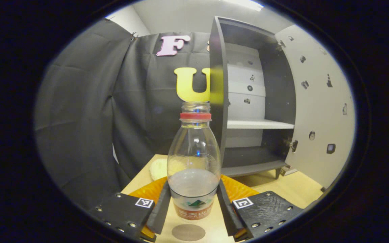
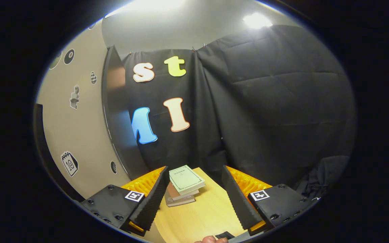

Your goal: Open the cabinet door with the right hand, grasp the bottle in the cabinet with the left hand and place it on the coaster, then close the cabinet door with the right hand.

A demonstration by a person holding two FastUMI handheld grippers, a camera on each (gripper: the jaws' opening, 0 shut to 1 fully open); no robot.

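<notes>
Clear bottle [image 1: 194, 162] stands upright, neck up, in left gripper [image 1: 193, 206].

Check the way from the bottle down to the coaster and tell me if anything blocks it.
Nothing visible does. In the left gripper view the left gripper is shut on the bottle, and the coaster lies on bare table just below and in front of it, with nothing between them.

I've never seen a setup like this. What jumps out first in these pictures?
In the left gripper view, a clear bottle with a red neck ring, partly filled, stands between the left gripper's fingers. Behind it to the right, the cabinet stands with its door swung open. In the right gripper view, stacked books lie on the table.
</notes>
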